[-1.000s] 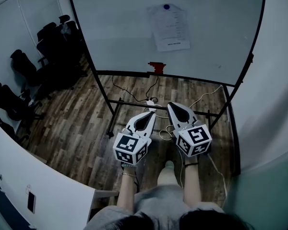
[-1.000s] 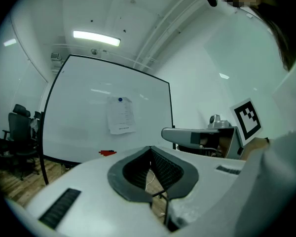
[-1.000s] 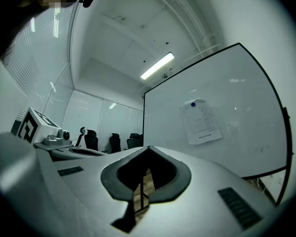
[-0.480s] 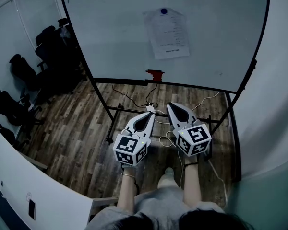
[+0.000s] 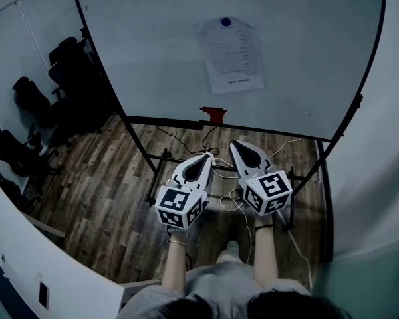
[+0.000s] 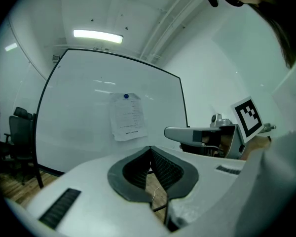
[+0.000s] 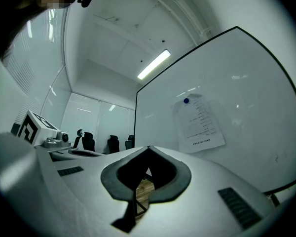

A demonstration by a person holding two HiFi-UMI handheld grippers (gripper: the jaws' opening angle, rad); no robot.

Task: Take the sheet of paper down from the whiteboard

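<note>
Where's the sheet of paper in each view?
Head view: sheet of paper at upper centre, slightly right, on the whiteboard.
Left gripper view: sheet of paper near centre, slightly left.
Right gripper view: sheet of paper right of centre.
Shared landmark: the blue magnet at its top edge.

My head view is dim and bluish. A ceiling strip light [image 6: 97, 34] leaves faint glare on the whiteboard [image 6: 79, 117]. Fisheye bends every edge.
</note>
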